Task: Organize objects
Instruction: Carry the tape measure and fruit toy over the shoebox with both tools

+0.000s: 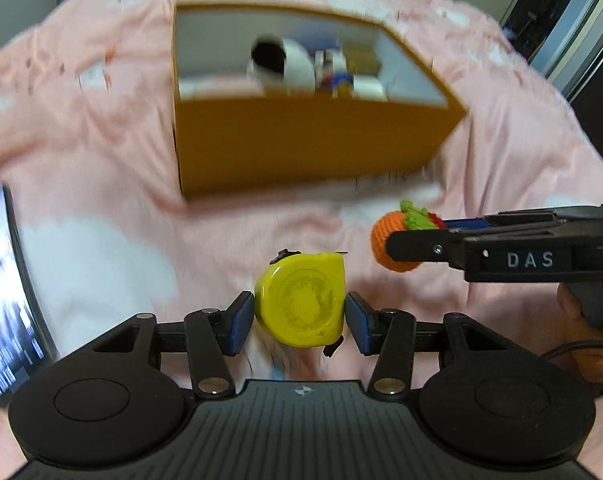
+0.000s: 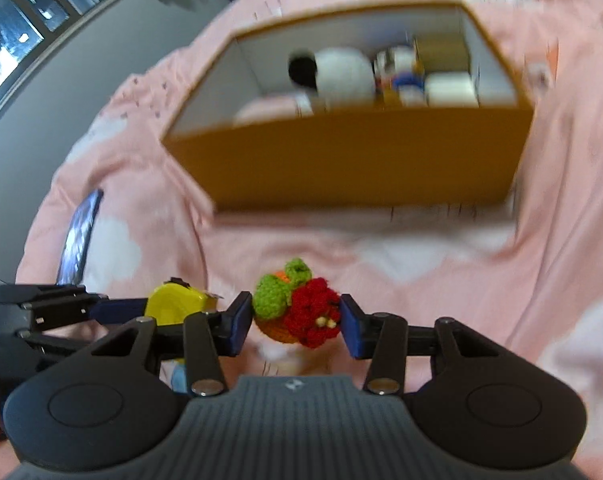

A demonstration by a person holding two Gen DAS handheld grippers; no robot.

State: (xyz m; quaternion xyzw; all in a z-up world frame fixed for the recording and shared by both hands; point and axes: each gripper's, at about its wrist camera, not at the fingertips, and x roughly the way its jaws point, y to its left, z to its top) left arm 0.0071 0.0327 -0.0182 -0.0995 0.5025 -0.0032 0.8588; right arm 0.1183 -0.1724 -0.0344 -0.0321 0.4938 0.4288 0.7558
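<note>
Your left gripper [image 1: 300, 312] held a yellow tape measure [image 1: 301, 300], its blue pads pressed against the two sides of the round case. Your right gripper [image 2: 293, 320] was clamped on a crocheted toy [image 2: 297, 308], an orange knitted ball with green leaves and a red tuft. Both things were carried in the air above a bed covered by a pink blanket [image 1: 101, 140] with white patches.

In the left wrist view, the right gripper [image 1: 385, 236] reached in from the right edge, the toy [image 1: 393, 240] at its tip, just beside and slightly beyond the tape measure. A hand [image 1: 585, 336] showed at its handle.

Ahead of both grippers stood an open orange cardboard box [image 1: 301, 144] with pale inner walls. Inside lay a white rounded object with a dark opening [image 1: 285, 60] and several small blurred items I could not identify. A phone [image 1: 5, 292] with a lit screen lay on the blanket to the left.
</note>
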